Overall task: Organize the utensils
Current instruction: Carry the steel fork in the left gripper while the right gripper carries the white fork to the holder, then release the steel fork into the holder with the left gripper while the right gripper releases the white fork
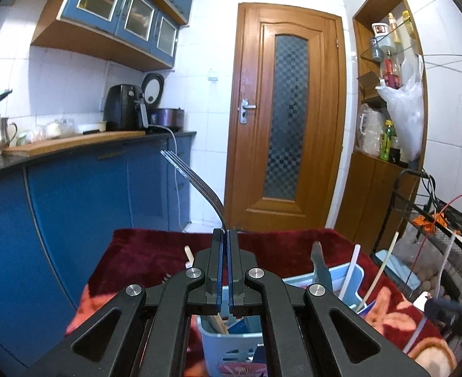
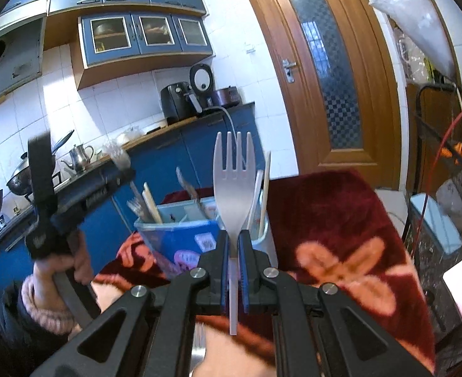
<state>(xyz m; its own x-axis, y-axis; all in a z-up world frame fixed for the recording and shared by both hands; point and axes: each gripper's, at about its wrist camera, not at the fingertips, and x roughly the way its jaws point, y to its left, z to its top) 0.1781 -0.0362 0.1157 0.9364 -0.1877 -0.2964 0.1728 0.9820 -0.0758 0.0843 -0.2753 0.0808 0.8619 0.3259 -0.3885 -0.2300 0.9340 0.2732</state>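
You are mid-transfer: left gripper (image 1: 225, 235) clamps a metal fork (image 1: 196, 182), right gripper (image 2: 234, 238) a plastic fork (image 2: 233, 185); next, lower each into the caddy (image 2: 180, 235) at 11 o'clock.

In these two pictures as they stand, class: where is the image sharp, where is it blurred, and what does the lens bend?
Left wrist view: metal fork in the left gripper is crisp; door frame bows from fisheye. Right wrist view: white plastic fork in the right gripper is sharp; the hand and floral cloth smear with motion blur.
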